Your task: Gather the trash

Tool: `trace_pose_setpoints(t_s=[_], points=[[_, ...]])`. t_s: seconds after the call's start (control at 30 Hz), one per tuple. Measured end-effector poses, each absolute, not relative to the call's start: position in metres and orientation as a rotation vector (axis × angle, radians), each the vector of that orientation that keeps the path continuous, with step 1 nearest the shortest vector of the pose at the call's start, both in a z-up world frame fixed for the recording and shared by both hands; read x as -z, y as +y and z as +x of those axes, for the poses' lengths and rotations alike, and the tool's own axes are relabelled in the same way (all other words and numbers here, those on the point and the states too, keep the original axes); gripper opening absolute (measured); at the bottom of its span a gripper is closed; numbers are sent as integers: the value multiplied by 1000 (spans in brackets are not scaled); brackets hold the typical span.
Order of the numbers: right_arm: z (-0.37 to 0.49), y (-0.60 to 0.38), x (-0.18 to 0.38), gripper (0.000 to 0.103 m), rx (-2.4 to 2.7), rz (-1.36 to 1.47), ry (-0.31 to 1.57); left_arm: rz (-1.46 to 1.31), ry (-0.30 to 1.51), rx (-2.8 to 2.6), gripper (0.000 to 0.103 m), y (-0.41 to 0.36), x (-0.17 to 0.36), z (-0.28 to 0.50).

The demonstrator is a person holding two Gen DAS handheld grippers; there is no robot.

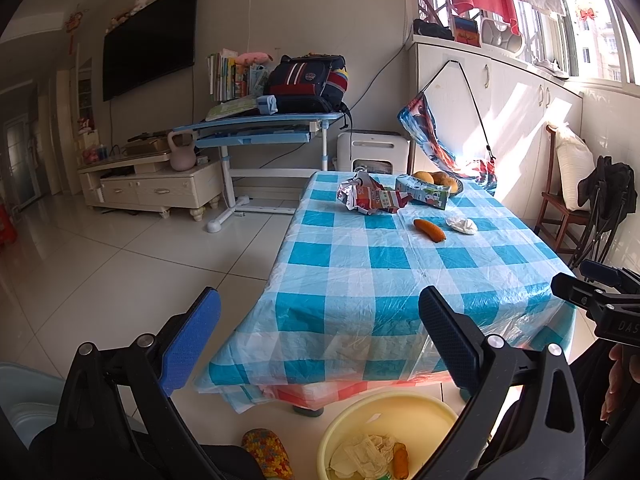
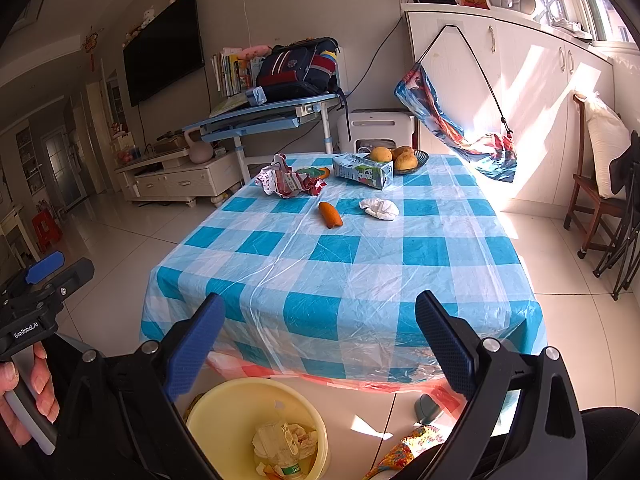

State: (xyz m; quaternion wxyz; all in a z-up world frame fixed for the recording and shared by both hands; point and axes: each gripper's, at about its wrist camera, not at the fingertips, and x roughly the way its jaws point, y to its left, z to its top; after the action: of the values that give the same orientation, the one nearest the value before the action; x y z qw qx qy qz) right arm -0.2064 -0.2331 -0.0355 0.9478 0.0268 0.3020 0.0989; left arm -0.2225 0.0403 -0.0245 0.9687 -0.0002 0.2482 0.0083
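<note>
We see a table (image 2: 340, 256) under a blue checked cloth, and at six o'clock on the floor a yellow bin (image 2: 224, 416) with paper scraps inside. At twelve o'clock on the cloth lie a crumpled wrapper (image 2: 286, 180), a milk carton (image 2: 362, 170), an orange sausage (image 2: 330, 214) and a white tissue (image 2: 379, 208). Our left gripper (image 1: 320, 334) and right gripper (image 2: 320, 340) both hang with jaws apart, holding nothing.

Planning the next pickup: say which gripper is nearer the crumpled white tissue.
Right, narrowly. The tissue lies far ahead of both; right gripper faces it, left gripper sits further left.
</note>
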Motion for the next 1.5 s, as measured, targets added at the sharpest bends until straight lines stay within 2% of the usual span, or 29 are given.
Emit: trace_pose_setpoints(t_s=[1.5], points=[[-203, -230, 36, 92, -220, 57, 626, -11, 534, -8, 96, 43, 27, -218]])
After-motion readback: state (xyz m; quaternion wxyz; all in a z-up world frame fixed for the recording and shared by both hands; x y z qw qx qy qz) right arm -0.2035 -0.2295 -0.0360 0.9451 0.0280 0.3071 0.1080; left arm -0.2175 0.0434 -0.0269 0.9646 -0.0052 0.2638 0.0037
